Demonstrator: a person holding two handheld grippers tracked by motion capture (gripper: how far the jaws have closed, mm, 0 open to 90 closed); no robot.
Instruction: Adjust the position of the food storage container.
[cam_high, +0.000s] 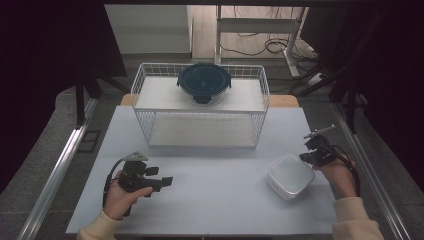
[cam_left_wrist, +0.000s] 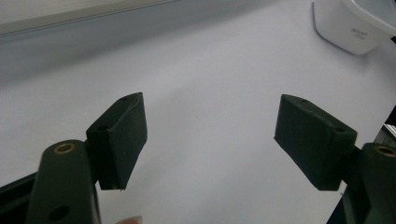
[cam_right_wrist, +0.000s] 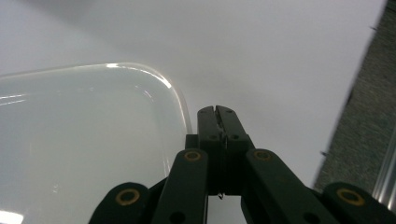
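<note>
A white square container with a pale lid sits on the white table at the front right. My right gripper hangs just off its right rim, jaws pressed together with nothing between them. In the right gripper view the shut jaws point past the rounded corner of the container lid. At the front left my left gripper rests low over bare table, open. In the left gripper view its jaws stand wide apart and empty, with the white container far off at the upper right.
A white wire rack stands at the back middle of the table, with a dark blue round lidded bowl on its upper shelf. The table's right edge runs close beside my right gripper, with grey floor beyond.
</note>
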